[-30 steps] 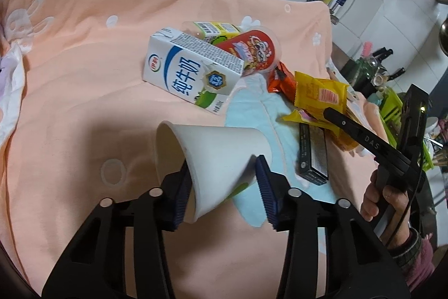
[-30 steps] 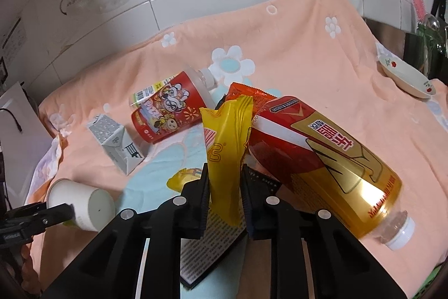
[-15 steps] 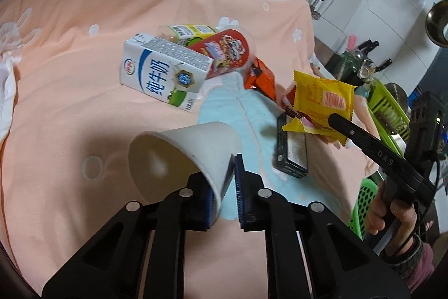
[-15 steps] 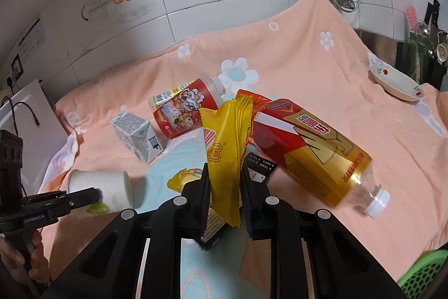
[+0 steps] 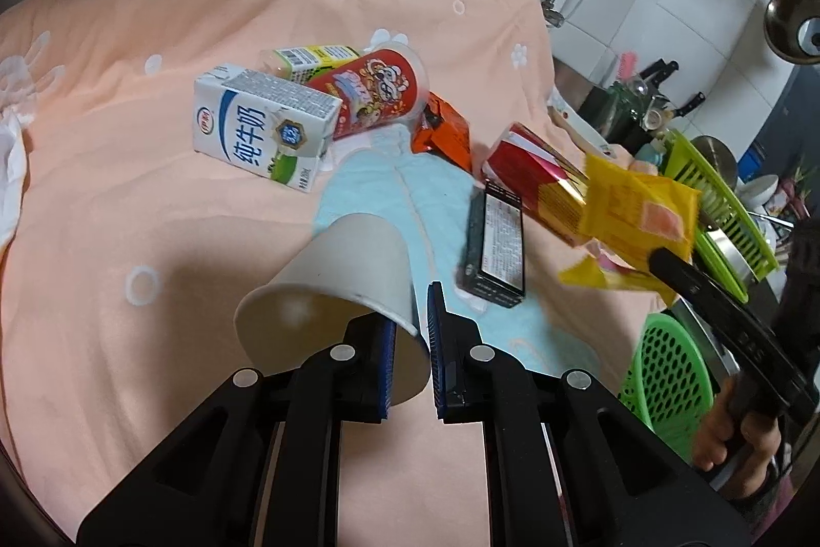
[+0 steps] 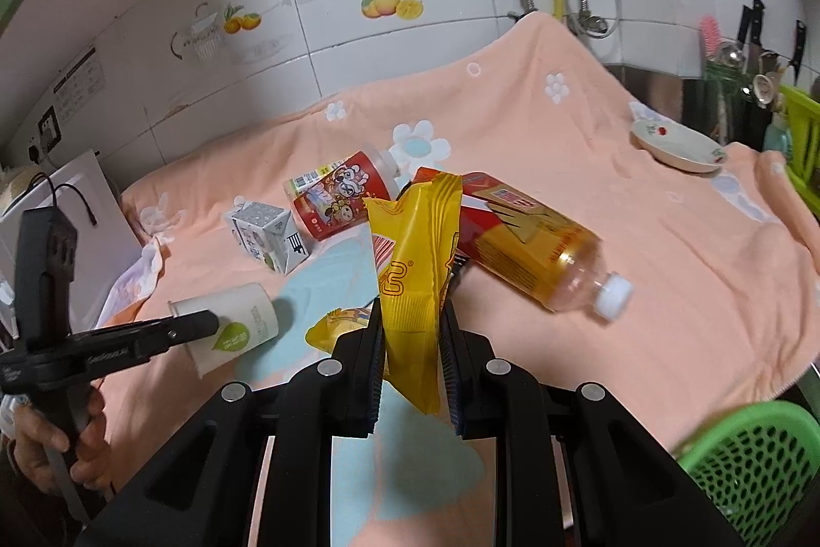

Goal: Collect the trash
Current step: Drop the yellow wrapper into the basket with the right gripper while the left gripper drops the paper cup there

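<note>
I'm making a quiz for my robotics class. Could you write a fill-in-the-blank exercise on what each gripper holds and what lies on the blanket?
1. The left gripper pinches the rim of a white paper ____.
2. The right gripper is shut on a ____ snack wrapper.
3. The milk carton lies on the ____ blanket.
4. The plastic basket at the blanket's edge is ____.

Missing words: cup; yellow; peach; green

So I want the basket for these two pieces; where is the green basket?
The green basket sits low at the right, off the blanket's front edge, in both views; the right tool with its yellow wrapper is nearest.
</note>
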### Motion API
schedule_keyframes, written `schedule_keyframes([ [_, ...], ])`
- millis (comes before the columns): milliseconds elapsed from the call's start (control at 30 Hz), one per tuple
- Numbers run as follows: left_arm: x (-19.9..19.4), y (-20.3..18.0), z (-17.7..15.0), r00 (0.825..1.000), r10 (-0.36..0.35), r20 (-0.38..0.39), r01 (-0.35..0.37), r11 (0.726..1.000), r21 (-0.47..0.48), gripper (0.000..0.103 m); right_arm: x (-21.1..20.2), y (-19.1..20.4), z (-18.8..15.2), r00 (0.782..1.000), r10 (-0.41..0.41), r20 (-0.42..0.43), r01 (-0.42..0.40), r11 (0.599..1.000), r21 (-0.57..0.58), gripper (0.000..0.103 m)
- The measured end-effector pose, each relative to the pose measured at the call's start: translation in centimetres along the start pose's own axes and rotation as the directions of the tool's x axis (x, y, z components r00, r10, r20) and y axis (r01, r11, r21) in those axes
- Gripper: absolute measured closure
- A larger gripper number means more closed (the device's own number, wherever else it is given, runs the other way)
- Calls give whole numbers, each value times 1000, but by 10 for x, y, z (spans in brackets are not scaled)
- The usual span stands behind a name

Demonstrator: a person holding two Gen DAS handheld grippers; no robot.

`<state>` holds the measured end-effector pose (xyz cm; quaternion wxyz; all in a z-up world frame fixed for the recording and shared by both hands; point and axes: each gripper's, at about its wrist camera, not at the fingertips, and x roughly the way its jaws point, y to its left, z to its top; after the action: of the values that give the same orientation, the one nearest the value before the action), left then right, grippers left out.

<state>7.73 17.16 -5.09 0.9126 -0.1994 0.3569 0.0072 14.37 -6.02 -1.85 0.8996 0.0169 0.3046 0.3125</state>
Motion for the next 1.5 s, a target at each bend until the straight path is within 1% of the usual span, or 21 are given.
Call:
schedule_keyframes([
  [233, -1, -7, -7, 1000, -3, 6, 3, 1000, 4, 92, -40, -6, -20, 999, -37, 25, 37, 999, 1, 83],
  [433, -7, -24, -12, 999, -23, 28, 21, 999, 38, 92, -69, -20, -40, 994, -99, 36, 99, 995, 24, 83],
  [567, -16, -42, -13, 997, -56, 54, 52, 996, 70, 92, -87, -34, -54, 988, -148, 36, 146, 988, 58, 83],
  [733, -21, -74, -13, 990, -132, 54, 125, 986, 114, 92, -110, -55, -75, 969, -246, 22, 244, 967, 76, 83],
  [833, -19, -100, -16, 982, -184, 36, 177, 973, 149, 92, -122, -69, -85, 956, -294, 15, 291, 952, 96, 83],
  [967, -11, -136, -21, 969, -247, -1, 242, 949, 202, 92, -136, -87, -95, 939, -345, 3, 342, 932, 123, 83],
  [1033, -6, -154, -23, 962, -273, -21, 271, 935, 230, 92, -142, -96, -100, 926, -378, -4, 375, 918, 132, 83],
  [1133, -2, -176, -29, 952, -302, -48, 304, 915, 264, 92, -150, -110, -108, 906, -424, -22, 422, 894, 152, 83],
  [1200, 2, -192, -33, 944, -323, -71, 330, 900, 285, 92, -154, -119, -114, 900, -435, -35, 435, 884, 171, 83],
  [1333, 14, -220, -42, 928, -352, -123, 373, 873, 314, 92, -160, -134, -124, 879, -473, -55, 475, 860, 186, 82],
  [1500, 25, -245, -52, 913, -370, -172, 408, 849, 336, 92, -168, -154, -135, 861, -502, -79, 506, 834, 220, 81],
])
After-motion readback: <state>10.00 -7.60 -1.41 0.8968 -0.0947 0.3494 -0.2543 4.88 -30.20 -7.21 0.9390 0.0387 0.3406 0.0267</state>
